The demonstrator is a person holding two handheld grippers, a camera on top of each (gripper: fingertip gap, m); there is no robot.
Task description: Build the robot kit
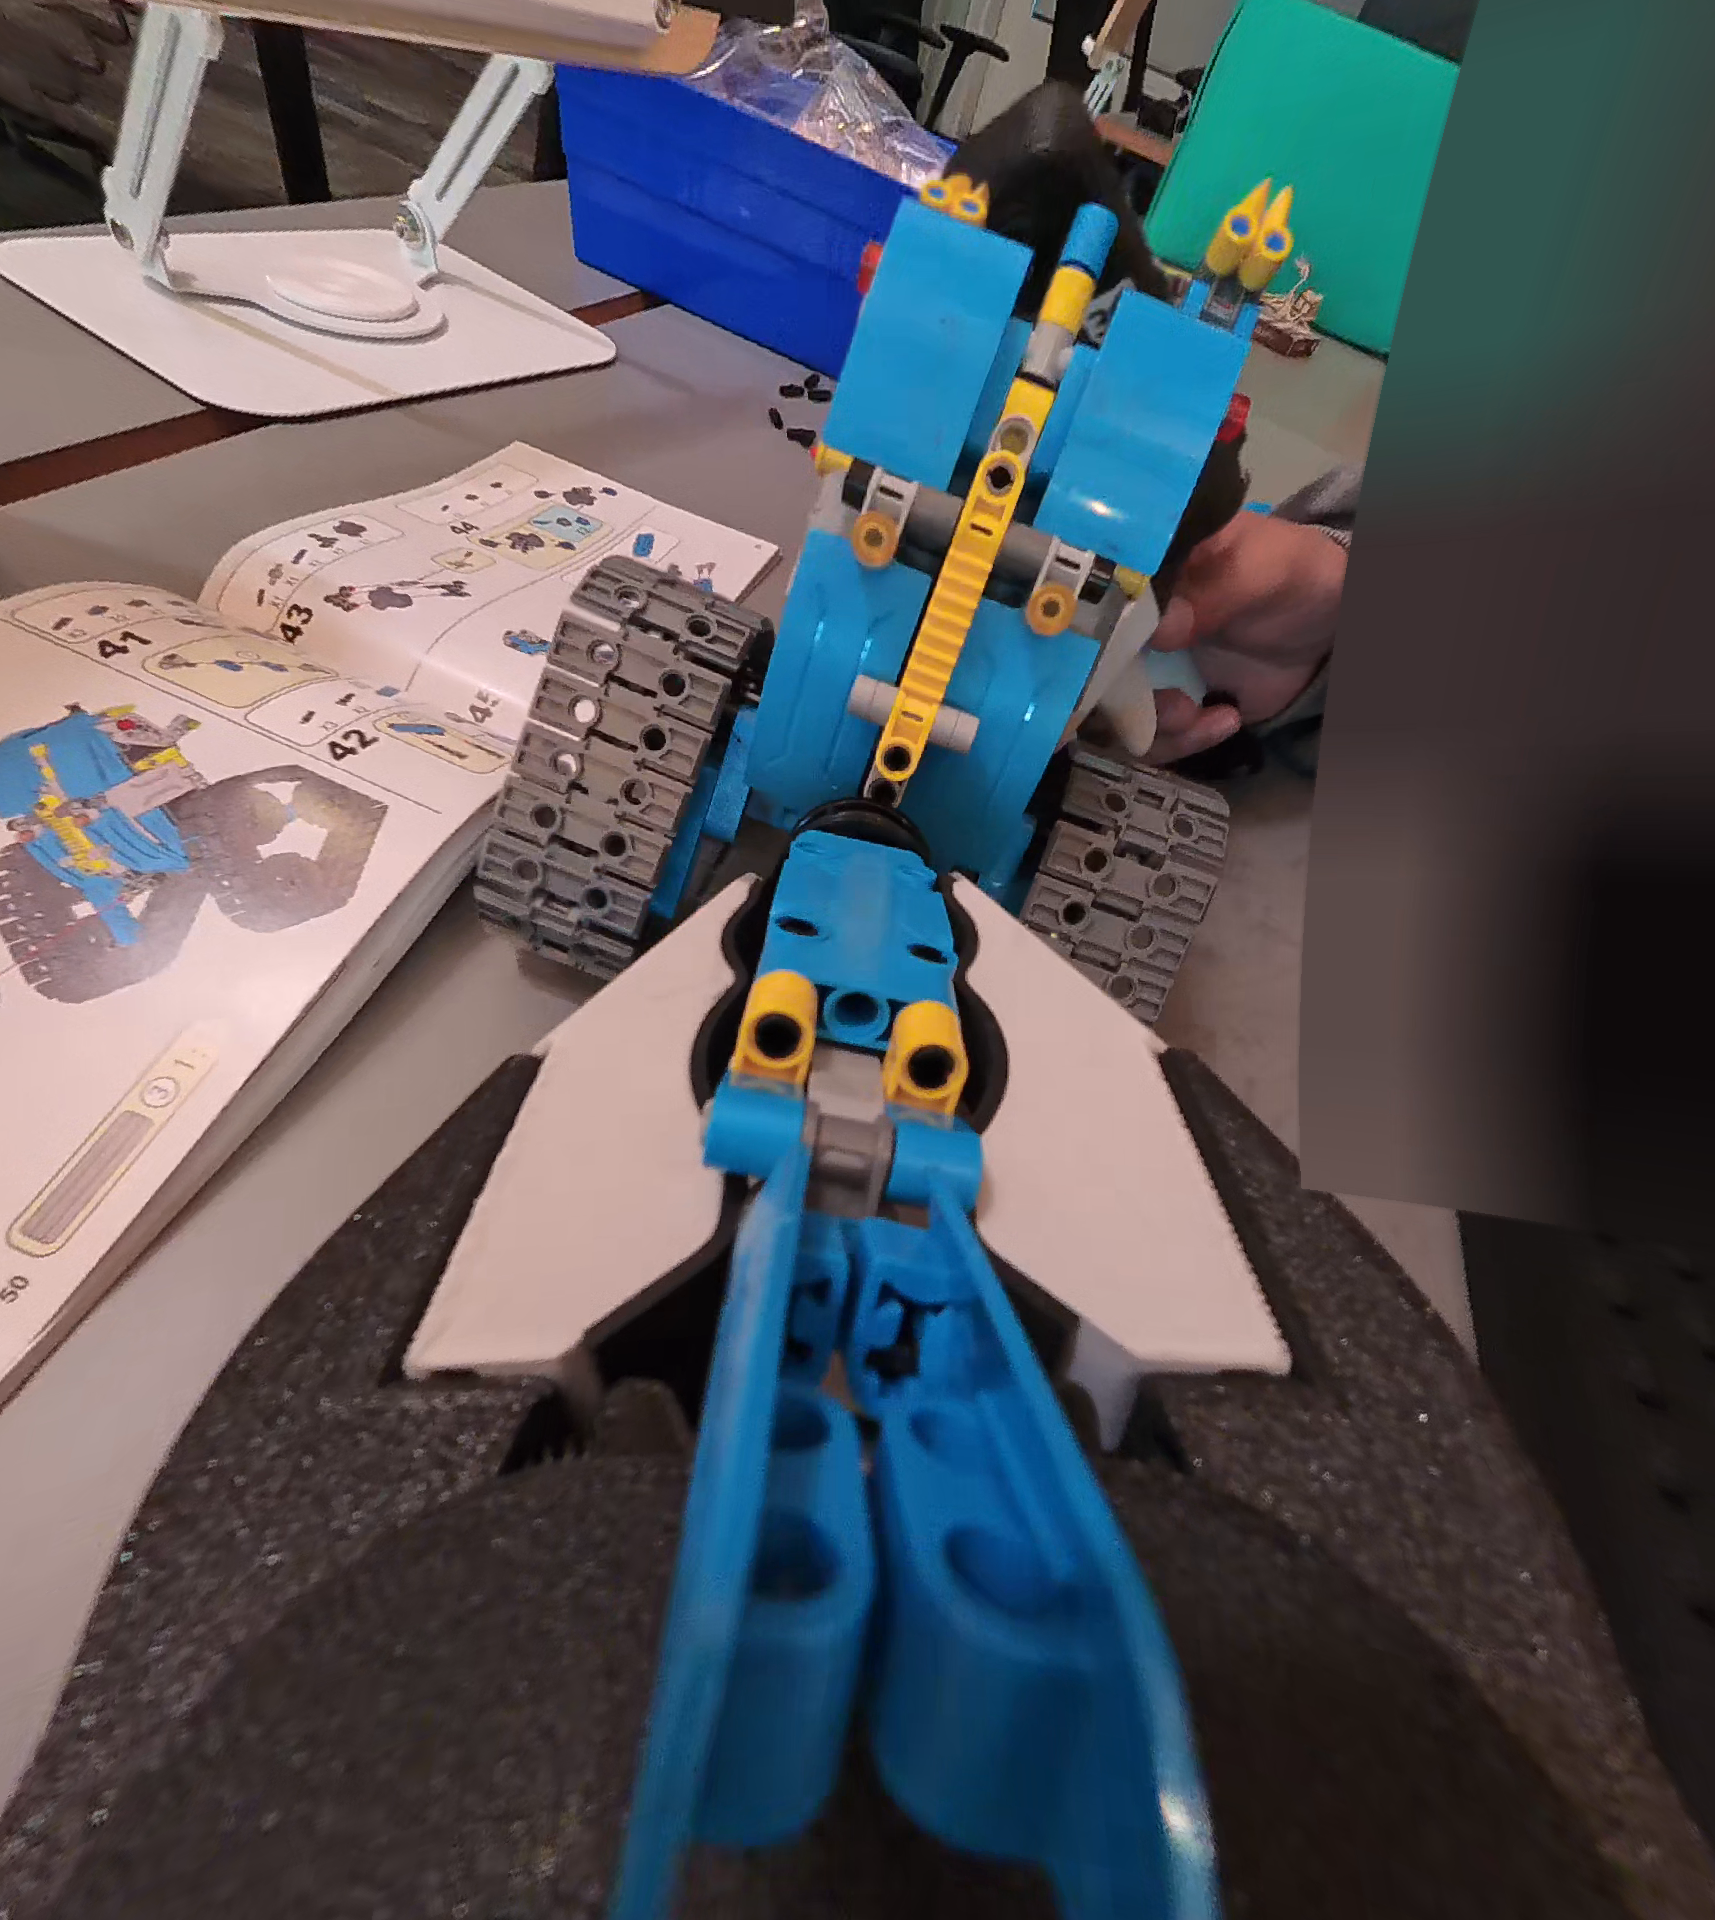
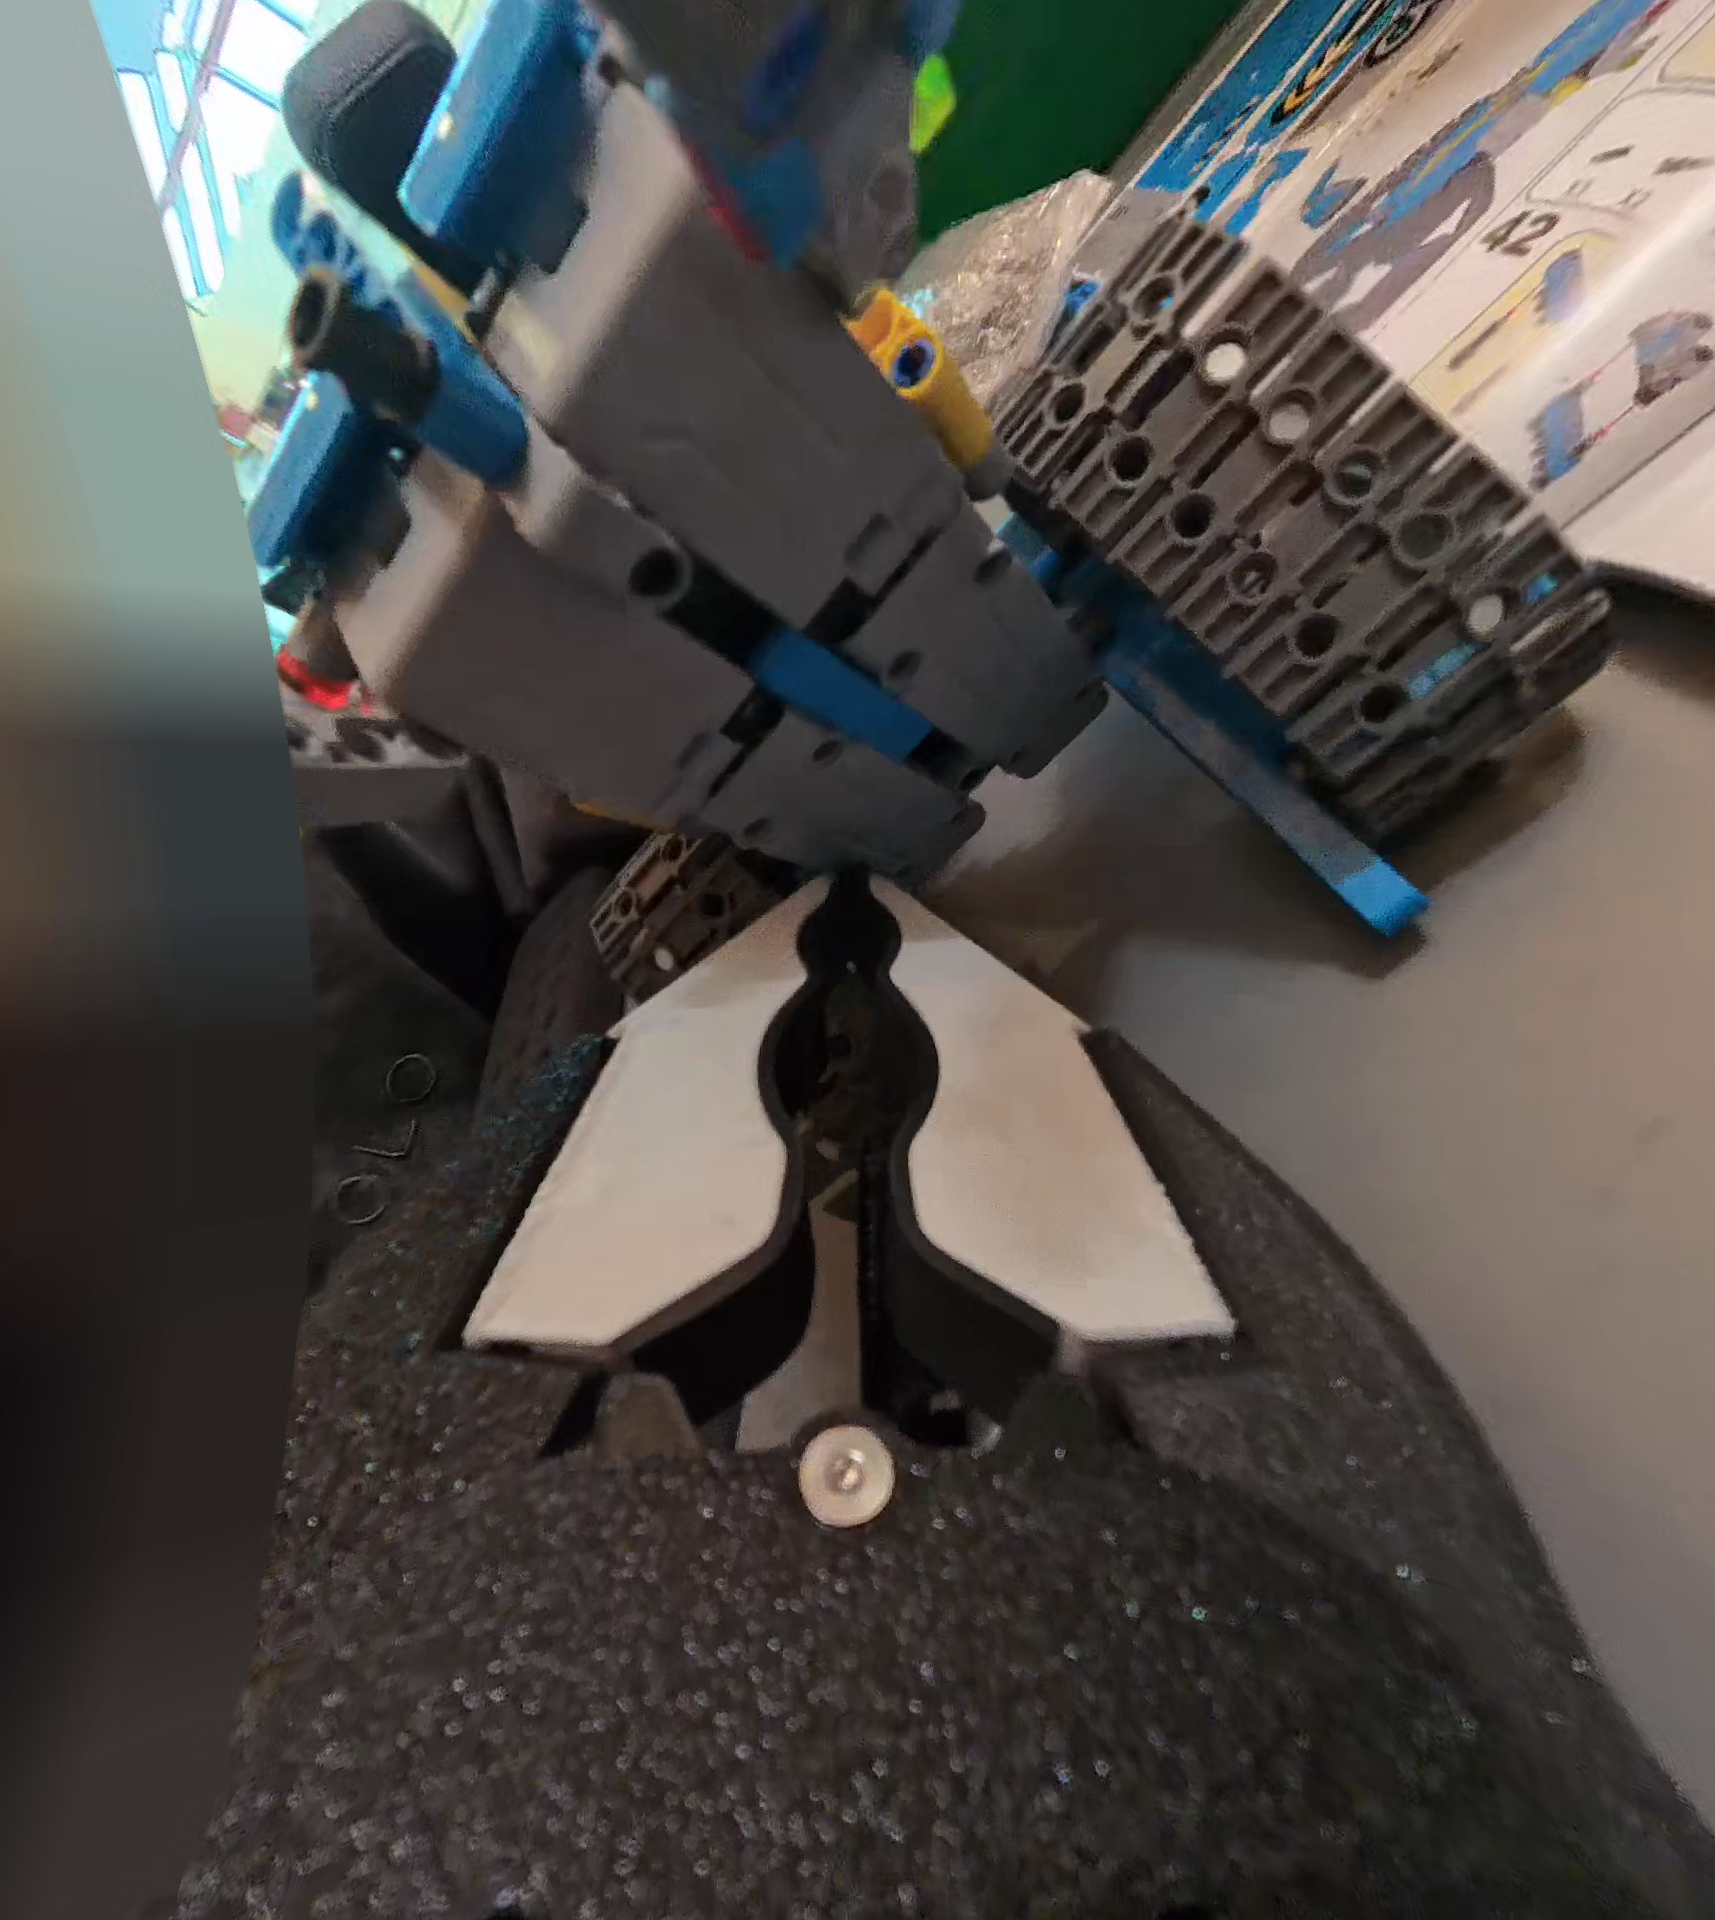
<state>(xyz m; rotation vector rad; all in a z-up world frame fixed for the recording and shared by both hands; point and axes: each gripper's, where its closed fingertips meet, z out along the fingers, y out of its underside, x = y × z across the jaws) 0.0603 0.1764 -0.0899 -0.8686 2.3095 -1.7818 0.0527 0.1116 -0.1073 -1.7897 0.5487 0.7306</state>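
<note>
My left gripper [image 1: 858, 894] is shut on a blue brick assembly [image 1: 863, 935] with two yellow connectors [image 1: 780, 1023]. It holds the assembly's front end against the lower front of a blue and yellow tracked brick vehicle [image 1: 946, 644]. The vehicle stands tipped up on the grey table [image 1: 437, 1039], with grey tracks [image 1: 614, 758] on both sides. My right gripper [image 2: 848, 883] is shut, its tips against the edge of the vehicle's grey underside [image 2: 707, 540]. In the left wrist view one of its white fingers [image 1: 1133, 675] and a hand [image 1: 1248, 623] show beside the vehicle's right flank.
An open instruction booklet [image 1: 157, 831] lies left of the vehicle and also shows in the right wrist view [image 2: 1611, 260]. A white stand [image 1: 292, 301] and a blue bin [image 1: 707, 229] holding clear bags are behind. Small black pins [image 1: 796, 410] lie near the bin. The tips of one gripper are about 8 cm away from the tips of the other.
</note>
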